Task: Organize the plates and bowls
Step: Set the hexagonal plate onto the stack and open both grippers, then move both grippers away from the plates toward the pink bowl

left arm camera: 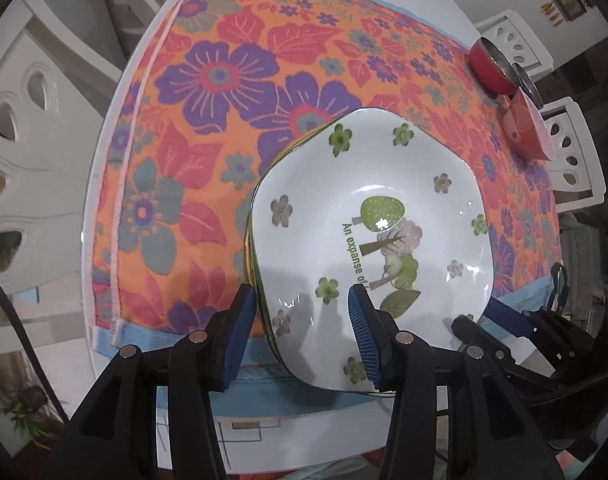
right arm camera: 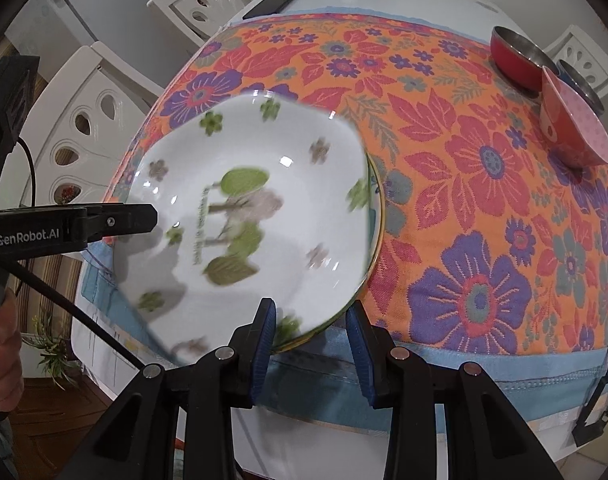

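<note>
My left gripper (left arm camera: 302, 334) has its fingers spread astride the plate (left arm camera: 367, 240) rim; the right gripper (right arm camera: 313, 346), fingers spread, reveals another plate's gold rim (right arm camera: 377, 216) beneath.

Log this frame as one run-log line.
left gripper: open, straddling white plate rim | right gripper: open | bowls: far right | plate atop stack

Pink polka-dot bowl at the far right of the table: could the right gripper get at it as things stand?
Probably yes. The right gripper is open and empty, and only bare floral tablecloth lies between it and the pink polka-dot bowl; the red steel-lined bowl sits behind.
</note>
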`<move>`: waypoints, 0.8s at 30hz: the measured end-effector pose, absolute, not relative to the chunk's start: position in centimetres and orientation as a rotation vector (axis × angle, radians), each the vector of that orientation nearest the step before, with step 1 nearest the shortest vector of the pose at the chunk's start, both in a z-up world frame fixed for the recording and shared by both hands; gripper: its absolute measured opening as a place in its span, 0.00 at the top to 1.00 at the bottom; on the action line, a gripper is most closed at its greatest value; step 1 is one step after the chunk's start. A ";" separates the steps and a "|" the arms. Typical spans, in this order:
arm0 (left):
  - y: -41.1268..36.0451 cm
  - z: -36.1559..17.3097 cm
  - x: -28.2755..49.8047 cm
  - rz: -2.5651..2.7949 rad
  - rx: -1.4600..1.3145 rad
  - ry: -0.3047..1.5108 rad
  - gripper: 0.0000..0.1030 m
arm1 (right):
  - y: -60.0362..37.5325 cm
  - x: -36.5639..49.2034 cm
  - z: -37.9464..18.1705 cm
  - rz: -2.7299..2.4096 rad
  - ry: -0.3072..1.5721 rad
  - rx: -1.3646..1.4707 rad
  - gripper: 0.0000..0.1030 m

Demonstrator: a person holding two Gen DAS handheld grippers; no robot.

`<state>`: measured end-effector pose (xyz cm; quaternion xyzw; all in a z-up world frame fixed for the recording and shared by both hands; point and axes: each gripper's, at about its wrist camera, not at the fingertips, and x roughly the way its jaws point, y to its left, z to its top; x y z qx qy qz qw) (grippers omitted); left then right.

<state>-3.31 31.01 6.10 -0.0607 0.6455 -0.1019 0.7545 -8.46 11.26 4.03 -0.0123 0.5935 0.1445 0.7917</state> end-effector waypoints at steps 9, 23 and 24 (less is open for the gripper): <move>30.8 8.8 -0.1 -0.191 -0.030 1.294 0.57 | 11.0 -8.5 5.5 0.298 1.265 -0.066 0.65; 19.7 12.3 6.6 -0.485 0.075 1.201 0.48 | 4.0 -4.9 11.5 0.096 1.067 0.118 0.46; 18.5 12.6 7.0 -0.512 0.079 1.191 0.44 | 3.1 -4.7 11.9 0.072 1.050 0.123 0.46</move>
